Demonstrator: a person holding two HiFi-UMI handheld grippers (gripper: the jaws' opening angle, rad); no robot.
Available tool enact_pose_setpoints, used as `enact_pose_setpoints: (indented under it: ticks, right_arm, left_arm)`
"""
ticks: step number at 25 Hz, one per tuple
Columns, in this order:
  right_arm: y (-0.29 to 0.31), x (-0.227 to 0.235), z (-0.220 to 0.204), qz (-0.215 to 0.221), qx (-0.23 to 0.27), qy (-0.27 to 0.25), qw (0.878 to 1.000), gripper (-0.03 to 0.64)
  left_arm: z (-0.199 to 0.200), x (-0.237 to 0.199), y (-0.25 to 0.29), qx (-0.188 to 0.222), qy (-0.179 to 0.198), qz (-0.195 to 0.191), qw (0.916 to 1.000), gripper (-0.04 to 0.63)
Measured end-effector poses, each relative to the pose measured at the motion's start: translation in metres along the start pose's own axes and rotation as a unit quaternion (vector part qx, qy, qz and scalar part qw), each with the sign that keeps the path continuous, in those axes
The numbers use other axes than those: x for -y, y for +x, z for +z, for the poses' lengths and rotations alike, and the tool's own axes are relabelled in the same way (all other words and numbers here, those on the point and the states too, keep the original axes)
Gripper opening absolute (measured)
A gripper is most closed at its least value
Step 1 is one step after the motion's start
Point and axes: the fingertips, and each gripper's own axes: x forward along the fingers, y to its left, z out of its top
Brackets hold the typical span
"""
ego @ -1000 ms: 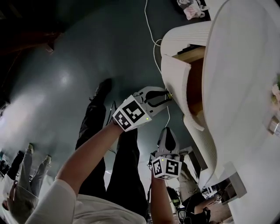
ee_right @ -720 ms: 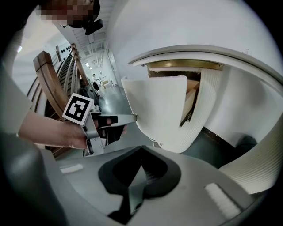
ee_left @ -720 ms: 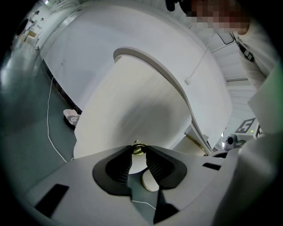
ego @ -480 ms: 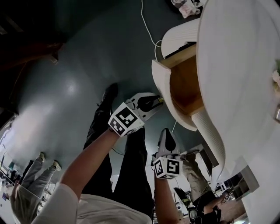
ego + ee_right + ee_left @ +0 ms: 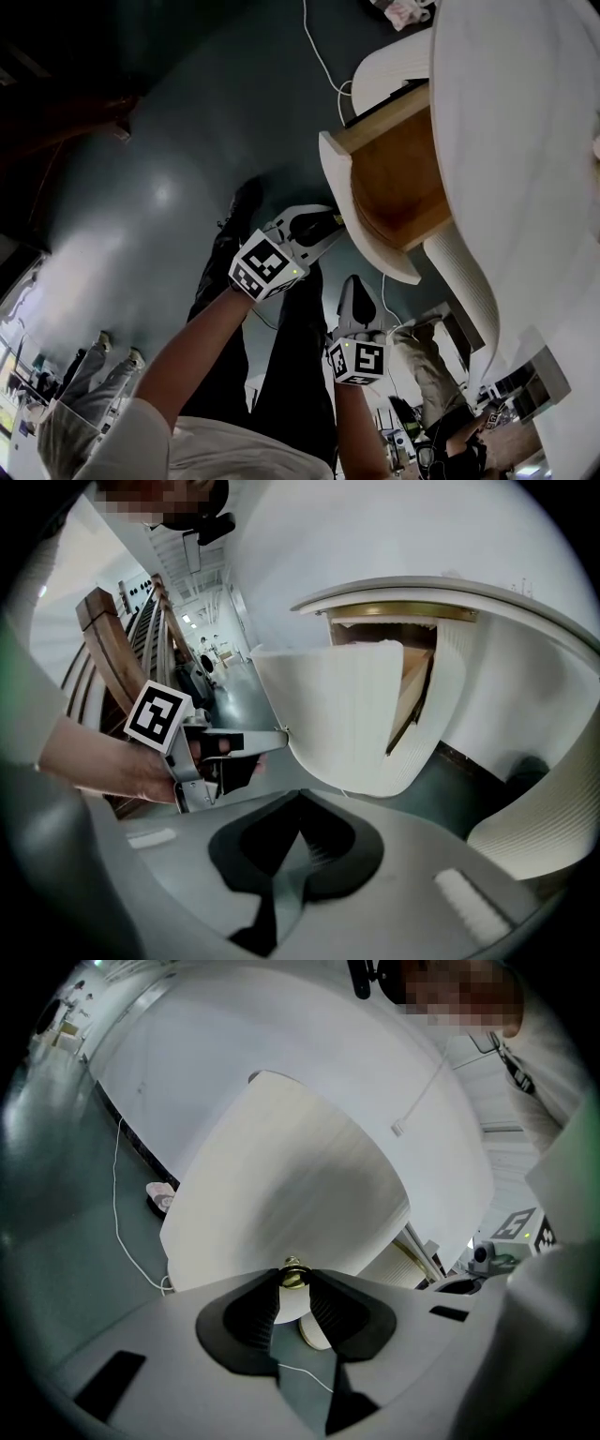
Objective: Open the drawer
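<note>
With the left gripper [image 5: 333, 222], seen from the head: holding on at the white front of the drawer [image 5: 352, 202], well out of the cabinet [image 5: 525, 141], wooden inside showing. Keeping the right gripper [image 5: 357, 286] lower and apart, likely just out of the way.

Along the left jaws: pinched tight on the brass knob [image 5: 293, 1277], for a straight pull.

Along the right jaws: closed together, nothing between.

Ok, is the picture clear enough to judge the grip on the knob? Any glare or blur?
Left gripper view: knob sharp between the pads, drawer front slightly smeared, corners dark. Head view: dim, one glare patch on the floor, edges bent by the lens.
</note>
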Motion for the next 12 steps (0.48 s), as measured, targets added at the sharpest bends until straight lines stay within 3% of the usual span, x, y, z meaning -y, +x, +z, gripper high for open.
enact_pose_setpoints:
  ticks: [12]
  right_arm:
    - [-0.005,-0.015,-0.003,-0.005,0.003,0.007,1.000,0.011]
  left_arm:
    - [-0.023,0.002,-0.033,-0.039,-0.003,0.003,0.9992,0.101]
